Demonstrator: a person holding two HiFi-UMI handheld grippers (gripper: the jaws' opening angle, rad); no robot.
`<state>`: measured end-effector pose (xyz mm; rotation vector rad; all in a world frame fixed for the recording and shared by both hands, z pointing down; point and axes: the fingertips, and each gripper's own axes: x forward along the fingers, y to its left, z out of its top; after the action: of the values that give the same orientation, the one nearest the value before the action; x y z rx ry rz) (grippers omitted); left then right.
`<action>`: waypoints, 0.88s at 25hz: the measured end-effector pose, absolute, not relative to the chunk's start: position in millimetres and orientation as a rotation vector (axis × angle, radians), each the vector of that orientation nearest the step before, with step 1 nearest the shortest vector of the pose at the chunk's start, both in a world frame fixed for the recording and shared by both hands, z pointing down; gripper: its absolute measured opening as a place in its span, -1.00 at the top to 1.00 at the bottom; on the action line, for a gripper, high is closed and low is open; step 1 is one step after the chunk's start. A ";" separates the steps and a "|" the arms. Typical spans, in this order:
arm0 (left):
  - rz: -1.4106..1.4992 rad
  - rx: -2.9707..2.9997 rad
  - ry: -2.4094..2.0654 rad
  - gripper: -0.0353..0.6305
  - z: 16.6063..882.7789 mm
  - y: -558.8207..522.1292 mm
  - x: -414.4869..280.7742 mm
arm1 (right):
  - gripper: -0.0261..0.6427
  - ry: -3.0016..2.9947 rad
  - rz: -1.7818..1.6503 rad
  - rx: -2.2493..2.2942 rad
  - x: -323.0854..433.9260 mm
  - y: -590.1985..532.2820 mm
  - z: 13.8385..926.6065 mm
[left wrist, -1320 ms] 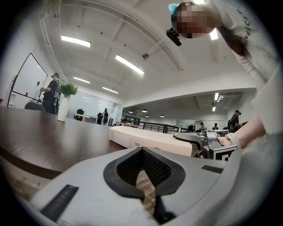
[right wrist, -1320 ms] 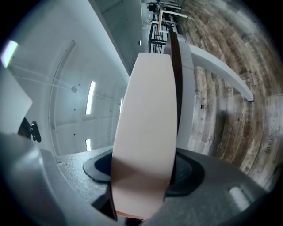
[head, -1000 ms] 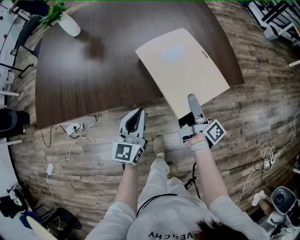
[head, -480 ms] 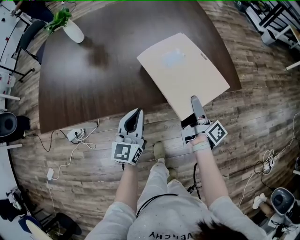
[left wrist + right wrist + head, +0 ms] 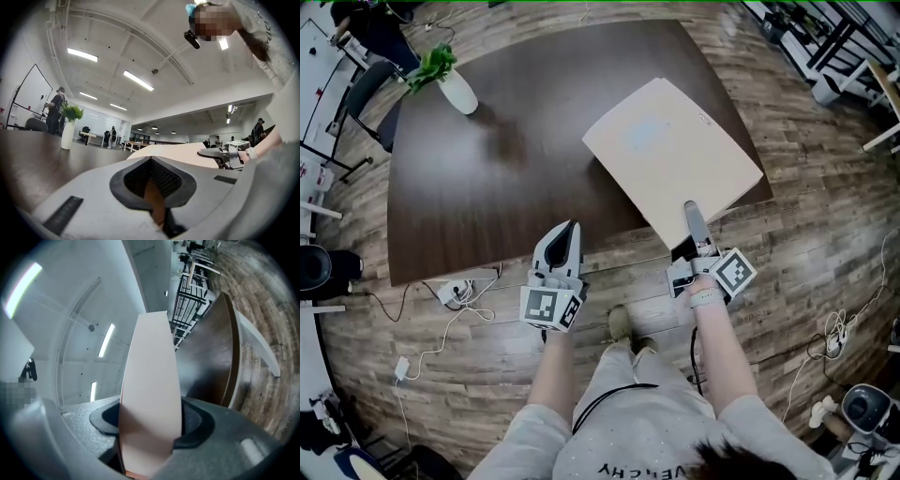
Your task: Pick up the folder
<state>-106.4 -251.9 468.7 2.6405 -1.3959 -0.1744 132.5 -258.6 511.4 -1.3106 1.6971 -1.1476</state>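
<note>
The folder (image 5: 675,155) is a smooth, matt cream sheet, rectangular with rounded corners. It carries a faint pale sheen near its middle and a small dark mark by one edge. It lies out over the near right corner of the surface (image 5: 487,187), a dark brown slab with fine wood grain. The right claw (image 5: 692,217) pinches the middle of the folder's near edge. The right gripper view alone shows the grey textured jaws closed on it. There the folder rises as a tapering cream band, with open space and metal racks (image 5: 190,291) between it and the surface. The left claw (image 5: 568,232) is pressed together on nothing, beside the surface's near edge. Only the left gripper view shows the ceiling's strip lights (image 5: 138,80). Only the head view shows the white tapered vase (image 5: 457,91) of green leaves at the far corner, the plank floor (image 5: 825,234) and the cables (image 5: 455,292).
</note>
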 end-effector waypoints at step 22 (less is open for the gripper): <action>-0.209 2.601 -1.593 0.90 396.1 -253.2 -120.1 | 0.11 2.016 -0.842 -1.335 162.1 -272.9 408.9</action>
<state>-120.1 -253.2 396.1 2.6013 -1.5929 -0.2094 162.1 -272.9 408.9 -1.3347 2.0159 -0.8420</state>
